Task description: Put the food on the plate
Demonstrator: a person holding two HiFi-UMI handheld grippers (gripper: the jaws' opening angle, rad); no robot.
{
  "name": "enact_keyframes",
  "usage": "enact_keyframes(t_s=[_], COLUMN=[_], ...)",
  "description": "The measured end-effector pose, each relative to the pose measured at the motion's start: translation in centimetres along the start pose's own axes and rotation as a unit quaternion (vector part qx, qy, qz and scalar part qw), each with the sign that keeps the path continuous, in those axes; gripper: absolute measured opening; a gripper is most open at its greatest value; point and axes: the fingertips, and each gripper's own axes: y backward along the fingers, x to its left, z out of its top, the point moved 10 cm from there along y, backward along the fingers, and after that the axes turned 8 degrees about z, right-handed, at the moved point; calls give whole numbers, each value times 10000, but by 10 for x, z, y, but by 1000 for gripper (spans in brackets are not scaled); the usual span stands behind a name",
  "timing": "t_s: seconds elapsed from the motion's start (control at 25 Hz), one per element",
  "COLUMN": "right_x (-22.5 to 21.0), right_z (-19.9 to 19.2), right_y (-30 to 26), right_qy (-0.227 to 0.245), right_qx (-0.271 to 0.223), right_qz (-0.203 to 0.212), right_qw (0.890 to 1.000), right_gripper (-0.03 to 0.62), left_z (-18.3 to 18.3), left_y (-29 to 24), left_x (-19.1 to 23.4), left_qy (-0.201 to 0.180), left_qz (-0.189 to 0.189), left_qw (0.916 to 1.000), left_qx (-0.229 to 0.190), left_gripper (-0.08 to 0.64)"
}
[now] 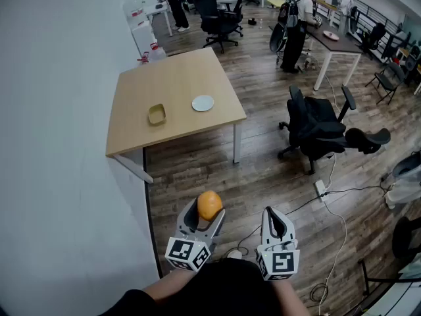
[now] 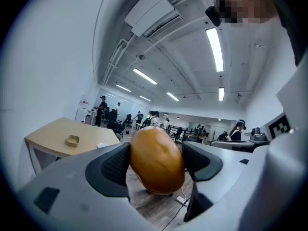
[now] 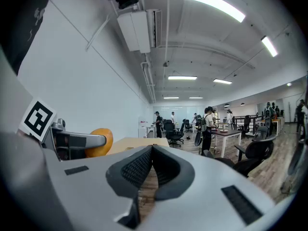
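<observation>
A person stands well back from the wooden table (image 1: 177,78), the left gripper (image 1: 208,214) clamped on the food (image 1: 210,203) — a glossy orange-brown roll pinched at its sides between both pads. The right gripper (image 1: 275,216), at three o'clock of it, has its jaws pressed together on nothing. The white plate (image 1: 203,103) lies on the table at twelve o'clock from the roll, well apart, with a small yellow dish (image 1: 156,114) at its nine o'clock. The carry looks barely begun. Done well, it likely means a steady squeeze and a level gripper on the walk in, then lowering the roll over the plate's middle — clear of the dish before letting go.
</observation>
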Motion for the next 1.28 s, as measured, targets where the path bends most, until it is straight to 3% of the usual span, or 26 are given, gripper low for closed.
enact_keyframes(t_s=[0.36,0.72,1.0,1.28], right_x=[-7,-17,-32,-69], right_z=[-19,-26,-17,-5], right_y=[7,-5,-38,-104], right_qy=[-419,-308,-162,-232], right_qx=[-21,103,207,409], right_qz=[67,61,17,-155], right_qw=[9991,9995,9997,9988], right_gripper=[60,60,60,60], left_z=[-9,-7,-3,9], left_y=[8,-11,-57,-135], left_x=[-2,-7,4,28], left_qy=[18,-142,-8,97], left_qz=[294,286,27,-234], left_qw=[9996,9995,9998,9995], left_qx=[-8,81,200,186], left_gripper=[331,331,331,331])
